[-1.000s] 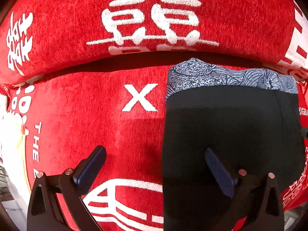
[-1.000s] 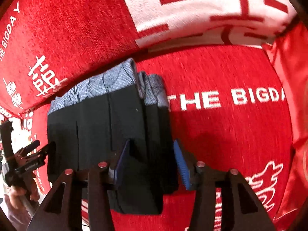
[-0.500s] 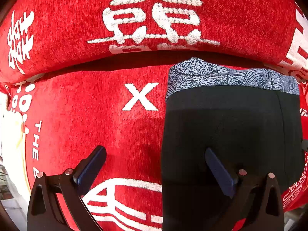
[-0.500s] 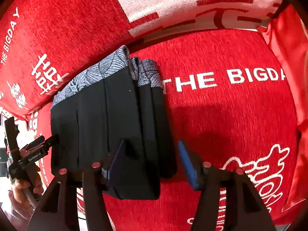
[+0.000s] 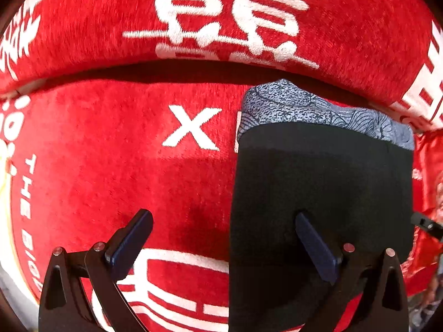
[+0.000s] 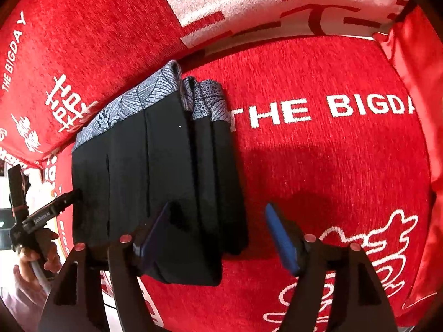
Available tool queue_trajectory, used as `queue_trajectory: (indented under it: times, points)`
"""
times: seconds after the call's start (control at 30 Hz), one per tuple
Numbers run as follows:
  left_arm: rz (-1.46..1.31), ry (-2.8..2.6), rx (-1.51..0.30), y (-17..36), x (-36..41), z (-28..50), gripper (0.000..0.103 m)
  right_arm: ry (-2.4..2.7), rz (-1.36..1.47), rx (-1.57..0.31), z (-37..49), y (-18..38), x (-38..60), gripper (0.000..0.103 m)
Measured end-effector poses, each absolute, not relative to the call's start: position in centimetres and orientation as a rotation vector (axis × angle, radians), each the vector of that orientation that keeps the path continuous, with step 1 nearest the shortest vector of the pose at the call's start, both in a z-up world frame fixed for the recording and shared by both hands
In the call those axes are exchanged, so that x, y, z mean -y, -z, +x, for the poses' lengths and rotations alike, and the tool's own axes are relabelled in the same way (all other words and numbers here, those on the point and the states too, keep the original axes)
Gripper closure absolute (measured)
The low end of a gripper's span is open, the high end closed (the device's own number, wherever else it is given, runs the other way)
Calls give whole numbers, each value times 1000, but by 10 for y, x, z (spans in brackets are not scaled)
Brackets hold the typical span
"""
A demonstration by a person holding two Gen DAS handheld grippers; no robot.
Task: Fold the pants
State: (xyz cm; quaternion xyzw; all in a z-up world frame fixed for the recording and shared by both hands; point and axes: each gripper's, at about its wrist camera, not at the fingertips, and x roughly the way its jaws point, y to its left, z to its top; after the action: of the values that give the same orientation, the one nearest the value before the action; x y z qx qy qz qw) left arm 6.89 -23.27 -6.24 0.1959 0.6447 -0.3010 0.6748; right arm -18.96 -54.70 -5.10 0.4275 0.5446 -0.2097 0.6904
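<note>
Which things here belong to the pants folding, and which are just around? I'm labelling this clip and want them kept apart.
Part of the job:
- folded black pants with a grey patterned waistband
- left gripper, open
- right gripper, jaws just been opening, straddling the pants' edge

Just around:
- red printed sofa seat
- red back cushion

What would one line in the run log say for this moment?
pants: folded, lying on red cushion | right gripper: open, just widened, straddling pants edge | left gripper: open, over pants edge
</note>
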Motion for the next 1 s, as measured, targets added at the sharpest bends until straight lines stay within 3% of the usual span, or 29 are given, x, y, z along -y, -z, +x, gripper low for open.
queue_trajectory:
  times: [0.1, 1.0]
  points:
    - [405, 716, -1478, 64, 231, 73, 0, 430, 969, -1217, -191, 53, 550, 23]
    - [274, 964, -1632, 103, 249, 84, 0, 146, 1263, -1070, -177, 107, 582, 22]
